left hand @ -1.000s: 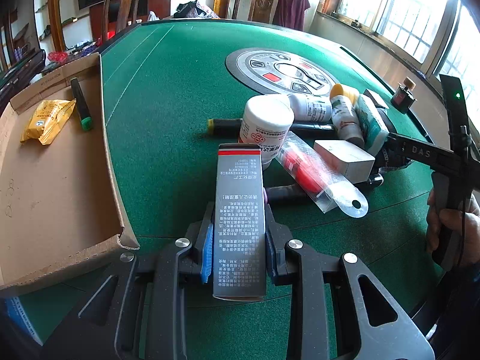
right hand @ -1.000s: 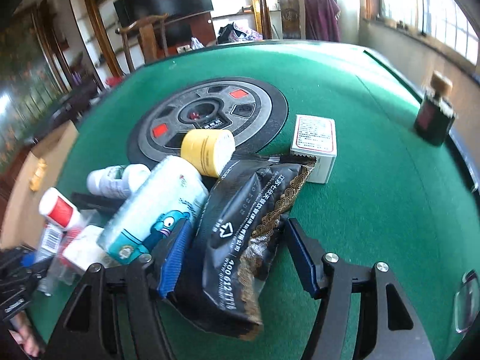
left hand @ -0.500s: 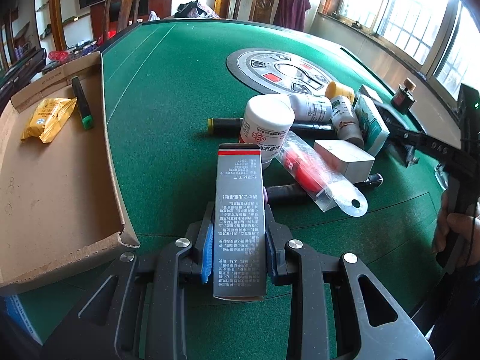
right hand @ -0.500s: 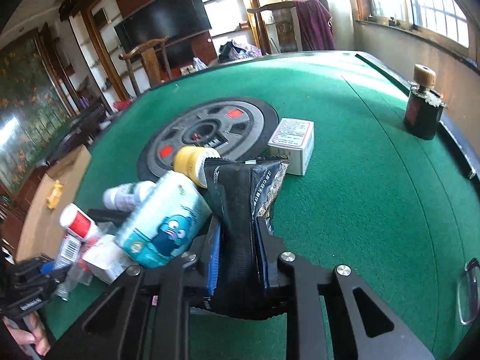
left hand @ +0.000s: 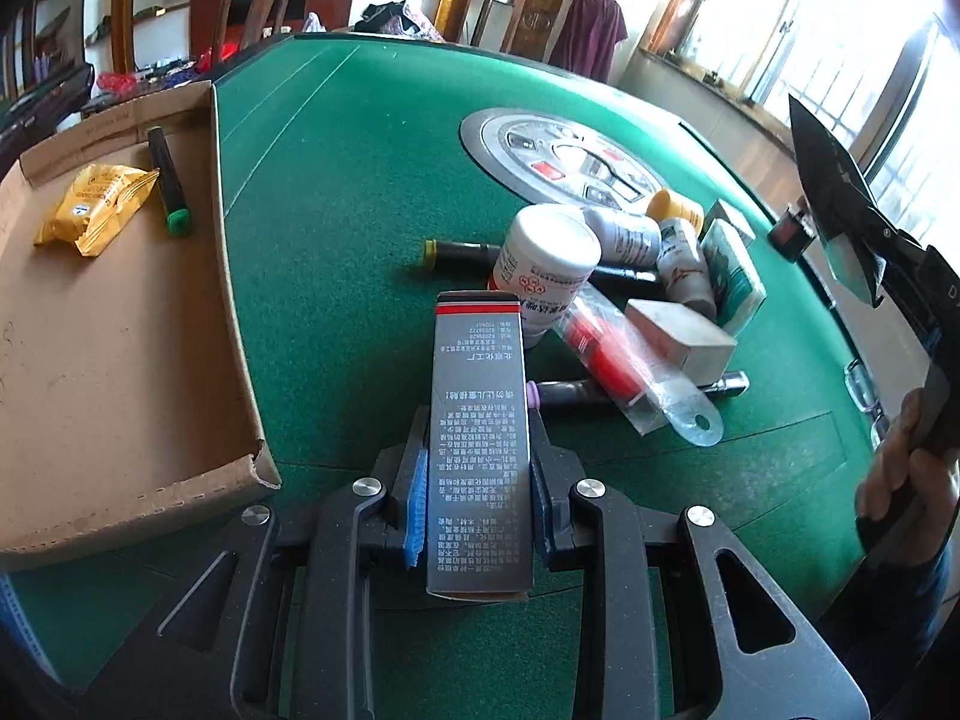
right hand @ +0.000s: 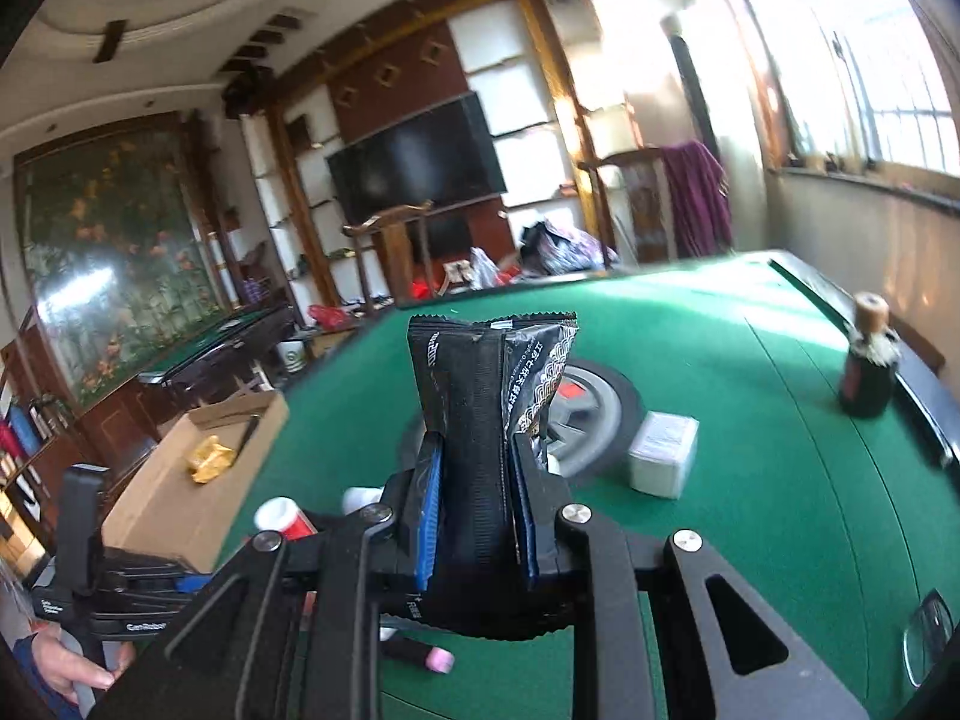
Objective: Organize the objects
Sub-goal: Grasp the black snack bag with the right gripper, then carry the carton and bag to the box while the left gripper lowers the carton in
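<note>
The left black two-finger gripper [left hand: 479, 480], held low over the table, clamps a long grey printed carton [left hand: 478, 450] between blue-padded fingers [left hand: 416, 501]. The right black gripper [right hand: 474, 516], raised higher, pinches a black foil pouch [right hand: 480, 432] upright.
</note>
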A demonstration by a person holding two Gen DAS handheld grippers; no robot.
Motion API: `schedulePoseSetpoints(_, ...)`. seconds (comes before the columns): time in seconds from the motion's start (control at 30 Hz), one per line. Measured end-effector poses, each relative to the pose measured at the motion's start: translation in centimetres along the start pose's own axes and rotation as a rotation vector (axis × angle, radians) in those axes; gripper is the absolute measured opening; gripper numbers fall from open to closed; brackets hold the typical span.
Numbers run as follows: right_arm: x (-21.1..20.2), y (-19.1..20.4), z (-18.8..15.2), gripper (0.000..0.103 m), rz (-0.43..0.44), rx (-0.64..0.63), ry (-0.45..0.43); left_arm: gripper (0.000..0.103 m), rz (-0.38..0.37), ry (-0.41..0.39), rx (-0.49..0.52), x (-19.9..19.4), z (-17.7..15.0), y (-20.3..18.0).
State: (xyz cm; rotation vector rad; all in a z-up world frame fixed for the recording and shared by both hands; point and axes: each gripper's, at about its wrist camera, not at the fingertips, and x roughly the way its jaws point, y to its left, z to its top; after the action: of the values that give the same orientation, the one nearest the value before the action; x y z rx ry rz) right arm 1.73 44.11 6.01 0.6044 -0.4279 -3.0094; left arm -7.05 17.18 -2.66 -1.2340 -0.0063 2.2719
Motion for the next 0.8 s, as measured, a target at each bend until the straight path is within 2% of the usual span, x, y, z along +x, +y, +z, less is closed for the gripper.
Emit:
schedulePoseSetpoints(0.13, 2.4, 3.4, 0.7, 0.020, 0.075, 0.013, 0.041, 0.026, -0.003, -0.032, 0.002, -0.6, 0.0, -0.2)
schedulePoseSetpoints(0.27, 4.9, 8.3, 3.2, 0.020, 0.131, -0.044, 0.034, 0.026, -0.001, -0.054, -0.004, -1.0, 0.0, 0.0)
schedulePoseSetpoints(0.37, 6.6, 10.4, 5.0, 0.020, 0.160, -0.047, 0.016, 0.026, 0.000, -0.049, -0.004, -0.8, 0.1, -0.1)
schedulePoseSetpoints(0.43, 7.1, 10.9, 4.8, 0.020, 0.169, -0.057, 0.001, 0.026, -0.001, -0.050, -0.005, -0.8, 0.1, 0.0)
schedulePoseSetpoints(0.5, 8.0, 10.6, 3.8, 0.020, 0.162, -0.060, 0.027, 0.026, -0.004, -0.048, -0.005, -0.8, 0.1, 0.0)
schedulePoseSetpoints(0.6, 9.2, 8.3, 2.7, 0.020, 0.176, 0.006, 0.096, 0.026, 0.003, -0.049, 0.000, -0.7, 0.1, -0.2)
schedulePoseSetpoints(0.8, 9.6, 7.4, 2.0, 0.020, 0.180, 0.016, 0.114, 0.026, 0.025, -0.081, -0.009, -1.4, 0.1, 0.1)
